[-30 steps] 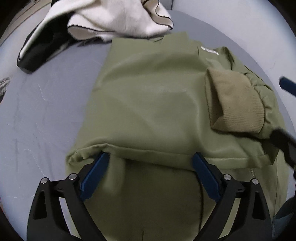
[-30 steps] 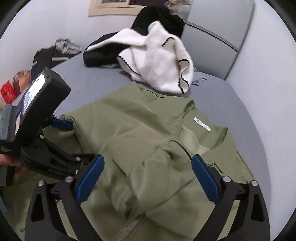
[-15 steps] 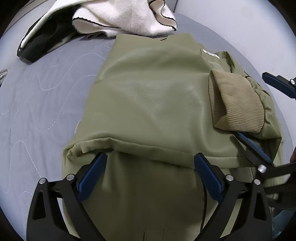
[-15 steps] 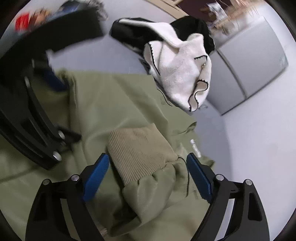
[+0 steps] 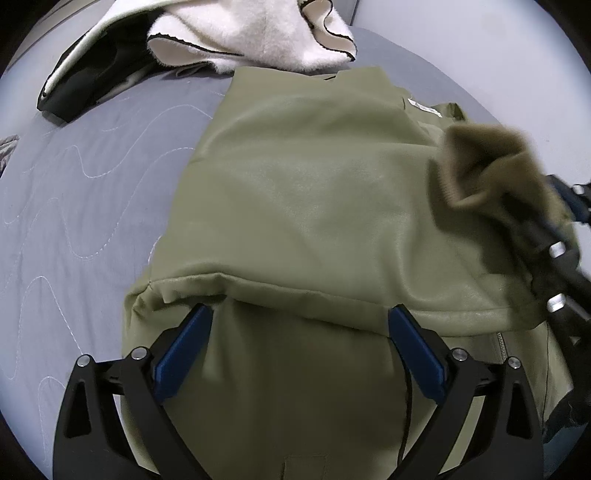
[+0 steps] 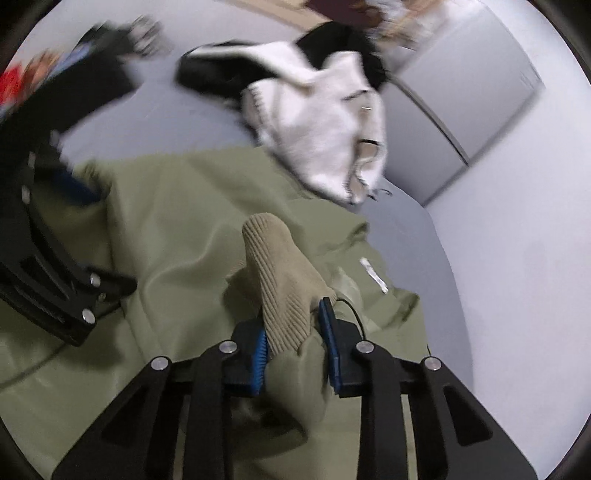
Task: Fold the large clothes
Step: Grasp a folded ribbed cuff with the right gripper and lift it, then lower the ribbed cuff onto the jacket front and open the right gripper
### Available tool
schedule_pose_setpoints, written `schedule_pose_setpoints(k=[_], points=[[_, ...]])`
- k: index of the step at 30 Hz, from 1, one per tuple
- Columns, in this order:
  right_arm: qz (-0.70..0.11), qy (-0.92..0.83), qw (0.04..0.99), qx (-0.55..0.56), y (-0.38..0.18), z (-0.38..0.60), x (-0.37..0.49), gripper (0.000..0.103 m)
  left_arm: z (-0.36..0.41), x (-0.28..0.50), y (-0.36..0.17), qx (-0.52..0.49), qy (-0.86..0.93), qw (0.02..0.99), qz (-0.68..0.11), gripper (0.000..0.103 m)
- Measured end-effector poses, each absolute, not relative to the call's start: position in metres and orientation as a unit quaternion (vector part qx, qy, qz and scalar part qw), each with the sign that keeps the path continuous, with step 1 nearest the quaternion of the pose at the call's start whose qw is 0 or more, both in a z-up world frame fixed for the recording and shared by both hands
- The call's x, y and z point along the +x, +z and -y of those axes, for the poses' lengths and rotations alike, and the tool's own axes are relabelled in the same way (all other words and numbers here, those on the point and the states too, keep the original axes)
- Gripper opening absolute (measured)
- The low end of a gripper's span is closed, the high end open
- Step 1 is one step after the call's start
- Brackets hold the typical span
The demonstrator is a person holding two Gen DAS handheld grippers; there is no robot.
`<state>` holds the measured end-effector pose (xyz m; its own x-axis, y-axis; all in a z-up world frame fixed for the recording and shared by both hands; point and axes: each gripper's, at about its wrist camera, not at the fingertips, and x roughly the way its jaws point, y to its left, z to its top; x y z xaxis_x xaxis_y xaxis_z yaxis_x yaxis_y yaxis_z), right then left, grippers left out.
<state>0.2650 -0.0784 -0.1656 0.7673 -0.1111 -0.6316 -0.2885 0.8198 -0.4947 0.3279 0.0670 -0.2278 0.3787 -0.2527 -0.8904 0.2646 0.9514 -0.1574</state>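
Note:
An olive green jacket (image 5: pixel 303 206) lies partly folded on a grey quilted bed (image 5: pixel 74 177); it also shows in the right wrist view (image 6: pixel 177 221). My left gripper (image 5: pixel 295 339) is open, its blue pads resting on the jacket at a folded edge near the hem. My right gripper (image 6: pixel 295 332) is shut on the jacket's ribbed sleeve cuff (image 6: pixel 280 273) and holds it lifted off the jacket body. The cuff (image 5: pixel 480 166) shows blurred at the right of the left wrist view, with the right gripper behind it. A white label (image 6: pixel 373 275) marks the collar.
A white fleece garment (image 5: pixel 258 33) and a black garment (image 5: pixel 96 74) are heaped at the far end of the bed, touching the jacket's collar end. They also show in the right wrist view (image 6: pixel 325 122). A pale wall (image 6: pixel 517 221) runs along the right side.
My right gripper has closed on the ribbed cuff and lifted it off the jacket. My left gripper stayed open at the folded edge.

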Motion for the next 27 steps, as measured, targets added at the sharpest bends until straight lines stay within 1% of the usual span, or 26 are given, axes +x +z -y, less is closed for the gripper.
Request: schedule_pose_setpoints(k=[3, 5, 10, 15, 16, 17, 18, 19, 20, 21, 23, 27], points=[[-0.325, 0.010, 0.911, -0.253, -0.155, 0.097, 0.250, 0.025, -0.065, 0.328, -0.227, 0.007, -0.153, 0.830, -0.536, 0.095], [-0.331, -0.009, 0.915, -0.228, -0.153, 0.110, 0.243, 0.025, -0.064, 0.328, -0.227, 0.007, -0.152, 0.830, -0.536, 0.095], [-0.368, -0.069, 0.917, -0.137, -0.154, 0.157, 0.224, 0.025, -0.062, 0.326, -0.225, 0.009, -0.149, 0.830, -0.538, 0.095], [-0.423, -0.101, 0.900, -0.035, -0.172, 0.204, 0.204, 0.026, -0.059, 0.325, -0.224, 0.014, -0.153, 0.828, -0.540, 0.095], [-0.433, -0.101, 0.896, -0.020, -0.177, 0.211, 0.201, 0.028, -0.056, 0.323, -0.223, 0.018, -0.155, 0.827, -0.540, 0.096], [-0.439, -0.101, 0.892, -0.013, -0.181, 0.215, 0.199, 0.031, -0.054, 0.322, -0.223, 0.023, -0.156, 0.827, -0.539, 0.096], [-0.445, -0.101, 0.890, -0.005, -0.185, 0.219, 0.196, 0.032, -0.052, 0.321, -0.223, 0.027, -0.156, 0.828, -0.539, 0.096], [-0.450, -0.103, 0.887, 0.004, -0.189, 0.224, 0.192, 0.036, -0.051, 0.320, -0.223, 0.030, -0.155, 0.828, -0.538, 0.096], [-0.453, -0.107, 0.885, 0.009, -0.191, 0.227, 0.189, 0.042, -0.050, 0.319, -0.223, 0.032, -0.155, 0.828, -0.538, 0.096], [-0.455, -0.111, 0.883, 0.014, -0.192, 0.232, 0.186, 0.045, -0.050, 0.319, -0.223, 0.033, -0.155, 0.828, -0.538, 0.096], [-0.453, -0.126, 0.882, 0.030, -0.191, 0.243, 0.180, 0.062, -0.050, 0.319, -0.224, 0.032, -0.153, 0.828, -0.539, 0.096], [-0.457, -0.150, 0.876, 0.041, -0.193, 0.265, 0.170, 0.063, -0.050, 0.319, -0.225, 0.032, -0.150, 0.828, -0.539, 0.097]])
